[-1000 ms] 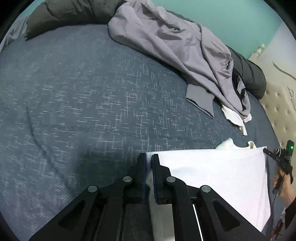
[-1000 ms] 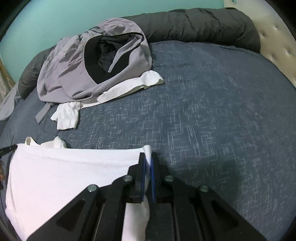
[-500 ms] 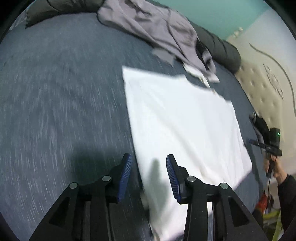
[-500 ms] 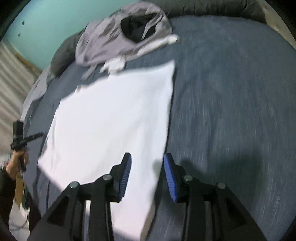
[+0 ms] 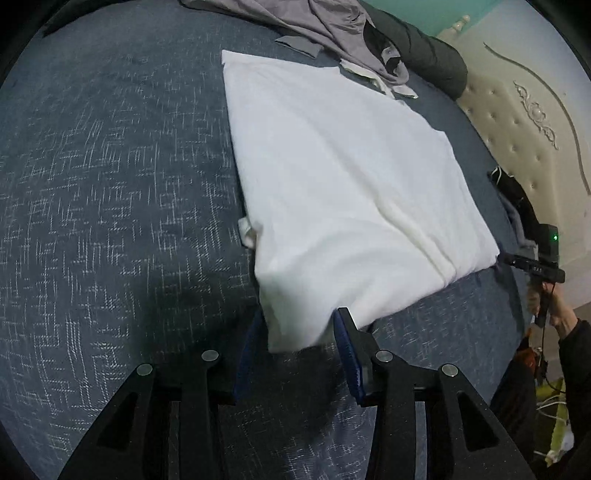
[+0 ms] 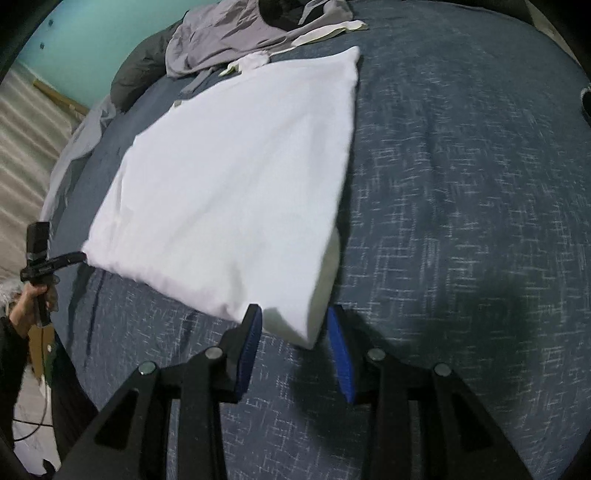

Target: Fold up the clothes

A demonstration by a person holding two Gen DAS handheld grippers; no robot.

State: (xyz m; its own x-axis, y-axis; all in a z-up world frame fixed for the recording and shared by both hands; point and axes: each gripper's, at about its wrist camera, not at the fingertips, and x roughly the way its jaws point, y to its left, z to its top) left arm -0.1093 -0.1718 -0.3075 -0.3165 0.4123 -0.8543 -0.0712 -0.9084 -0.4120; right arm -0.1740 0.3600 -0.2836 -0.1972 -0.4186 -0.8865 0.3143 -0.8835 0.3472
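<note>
A bed with a dark blue-grey cover (image 5: 110, 177), flecked with short pale cross-hatched threads, is carrying everything. A white garment (image 5: 343, 192), folded into a rough rectangle, is lying flat across the middle of it, one small flap poking out along its left edge in the left wrist view. Beyond its far edge a heap of grey clothing (image 6: 236, 37) is sitting crumpled, with white fabric (image 6: 328, 31) showing from under it. A long dark rolled quilt (image 5: 428, 59) is lying along the far side of the bed behind the heap. Soft shadows are falling on the cover near both cameras.
</note>
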